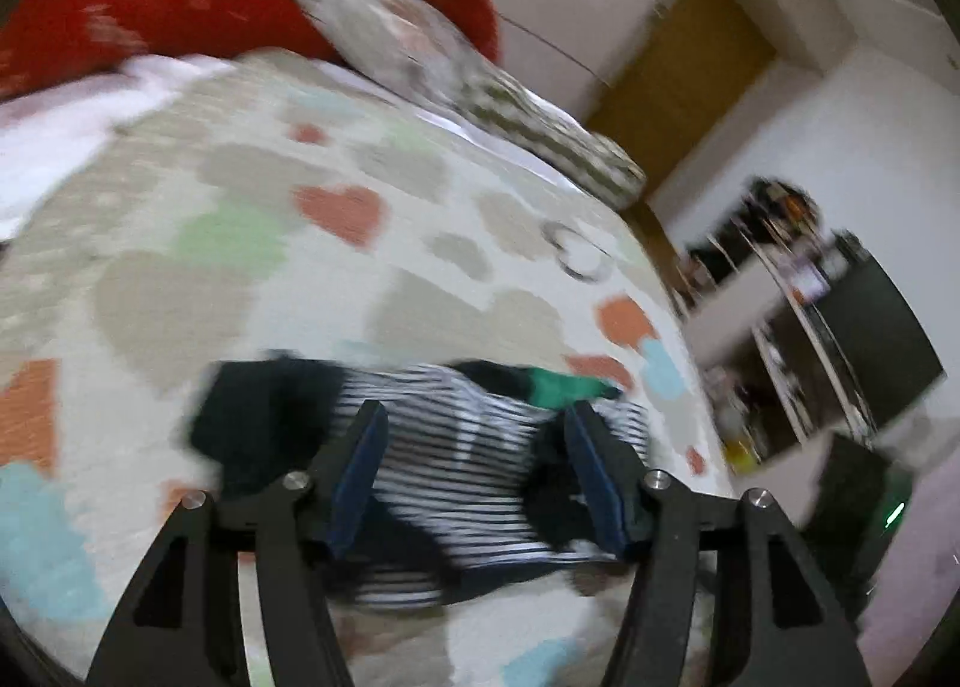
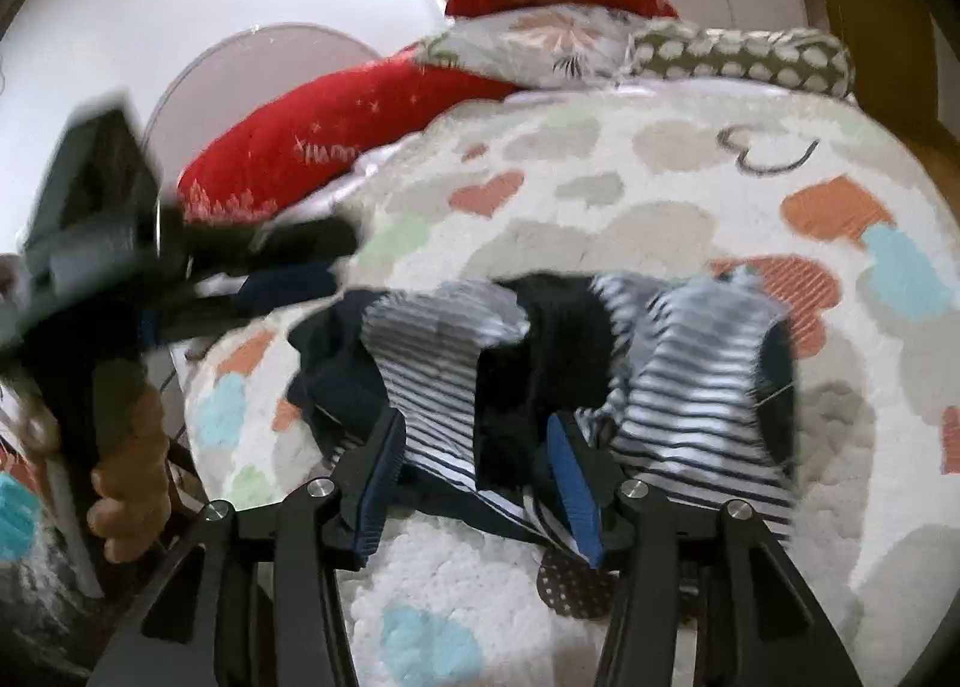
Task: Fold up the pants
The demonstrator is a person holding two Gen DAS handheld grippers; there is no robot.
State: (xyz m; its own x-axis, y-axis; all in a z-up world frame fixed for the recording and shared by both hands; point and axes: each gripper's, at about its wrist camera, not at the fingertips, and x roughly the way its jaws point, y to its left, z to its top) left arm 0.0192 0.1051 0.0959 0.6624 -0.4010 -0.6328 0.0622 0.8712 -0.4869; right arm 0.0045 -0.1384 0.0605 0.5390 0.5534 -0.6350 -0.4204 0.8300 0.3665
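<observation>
Heart-printed fleece bedspread (image 2: 690, 195) covers the bed where the striped pants (image 2: 678, 405) lie rumpled near its edge. Both right tongs (image 2: 477, 483) and left tongs (image 1: 471, 468) hover released over the cloth, grasping nothing. Folding looks barely begun; next, pinch a hem and spread it flat. Beyond, red pillows (image 2: 336, 147) lean against the wall.
</observation>
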